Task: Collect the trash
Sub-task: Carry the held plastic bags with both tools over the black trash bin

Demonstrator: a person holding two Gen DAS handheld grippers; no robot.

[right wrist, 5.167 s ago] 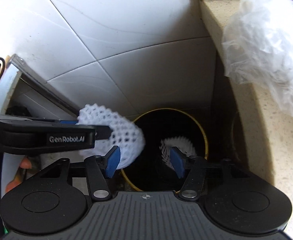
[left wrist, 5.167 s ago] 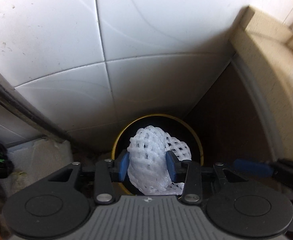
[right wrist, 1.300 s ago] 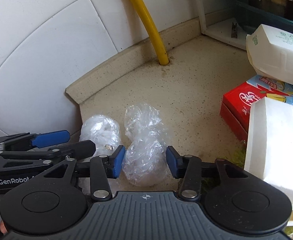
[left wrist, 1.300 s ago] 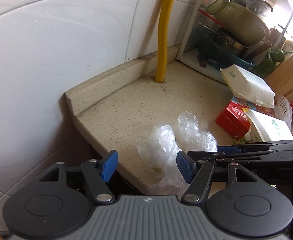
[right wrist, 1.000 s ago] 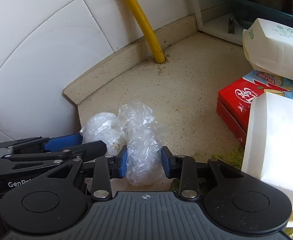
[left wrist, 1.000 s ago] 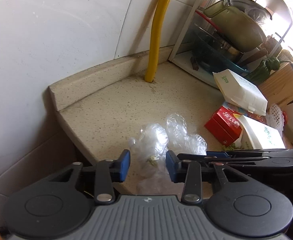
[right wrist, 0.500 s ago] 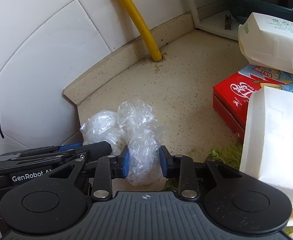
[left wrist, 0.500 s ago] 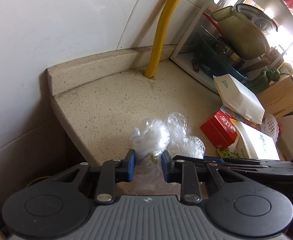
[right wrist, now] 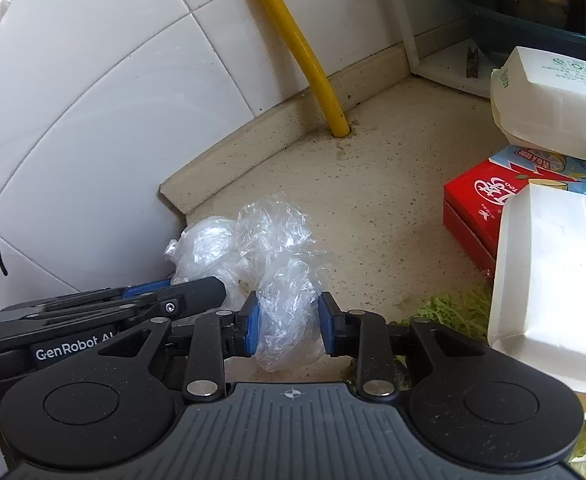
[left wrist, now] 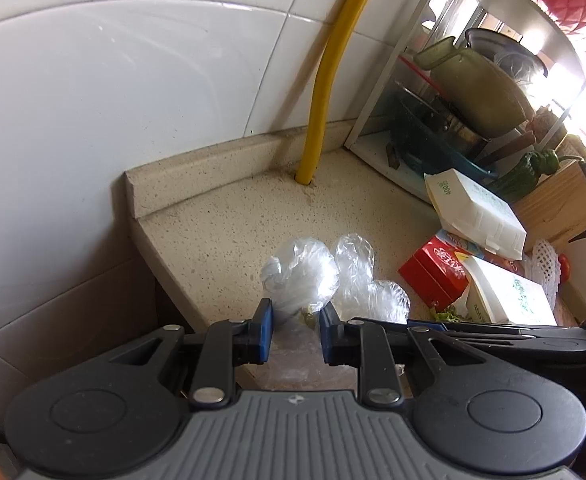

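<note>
Two crumpled clear plastic bags lie side by side near the left edge of the speckled countertop (left wrist: 229, 224). My left gripper (left wrist: 295, 332) is shut on the whiter bag (left wrist: 299, 276), its blue pads pressing the bag's lower part. My right gripper (right wrist: 289, 326) is shut on the clearer bag (right wrist: 287, 304), which bulges up between the pads. In the right wrist view the left gripper (right wrist: 197, 290) reaches in from the left against the whiter bag (right wrist: 209, 248). The right gripper's fingers (left wrist: 377, 322) come in from the right behind the clearer bag (left wrist: 373, 296).
A yellow pipe (right wrist: 305, 52) rises from the counter along the white tiled wall. A red box (right wrist: 477, 200) and white foam food boxes (right wrist: 553, 280) crowd the right side, with lettuce scraps (right wrist: 453, 308) in front. A dish rack with pots (left wrist: 465, 92) stands behind. The counter drops off at the left.
Both grippers have closed their jaws onto the plastic bags, squeezing them narrower. The left gripper has risen and drawn back a little; the right gripper has hardly moved.
</note>
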